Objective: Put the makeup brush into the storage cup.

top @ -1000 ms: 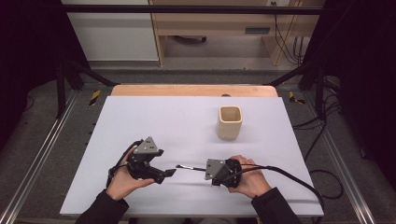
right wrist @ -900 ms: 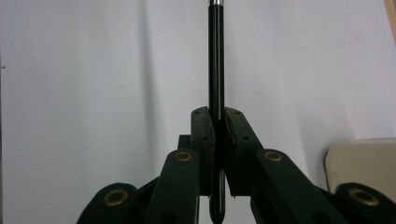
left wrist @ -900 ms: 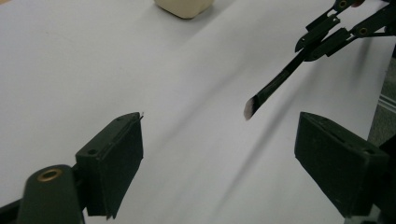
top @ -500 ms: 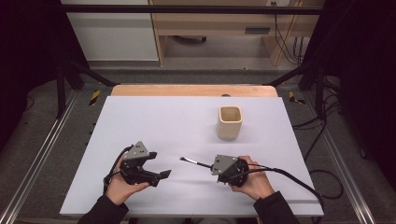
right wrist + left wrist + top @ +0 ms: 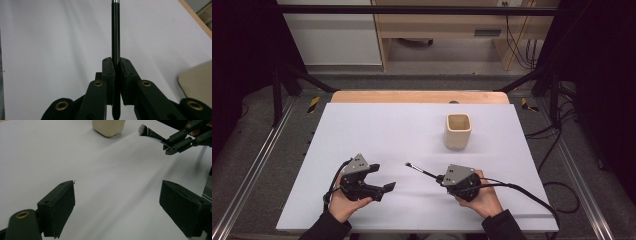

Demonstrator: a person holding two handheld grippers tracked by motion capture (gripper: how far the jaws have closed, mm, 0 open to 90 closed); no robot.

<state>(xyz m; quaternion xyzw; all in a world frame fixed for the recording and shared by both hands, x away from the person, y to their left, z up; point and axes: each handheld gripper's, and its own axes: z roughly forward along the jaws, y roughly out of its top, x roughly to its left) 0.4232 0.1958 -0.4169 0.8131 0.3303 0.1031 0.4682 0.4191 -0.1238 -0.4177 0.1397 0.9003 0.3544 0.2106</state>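
Observation:
My right gripper (image 5: 440, 178) is shut on the black handle of a slim brush (image 5: 419, 171) near the table's front edge. The brush points left and slightly away, with its pale bristle tip in the air. In the right gripper view the jaws (image 5: 117, 65) clamp the handle (image 5: 115, 32), which runs straight ahead. My left gripper (image 5: 383, 178) stands open at the front left, with bare table between its jaws (image 5: 117, 195). Its own view shows the brush (image 5: 152, 133) and the right gripper (image 5: 172, 145) at the upper right. A cream square cup (image 5: 458, 131) stands upright behind the right hand.
The white table top (image 5: 377, 130) has a wooden strip along its far edge. The cup (image 5: 107, 126) sits at the top of the left gripper view and at the right edge (image 5: 197, 80) of the right gripper view. Cables trail off to the right.
The brush tip has swung from beside the left gripper's jaws to farther up the table. The left hand has drawn slightly back toward the front edge.

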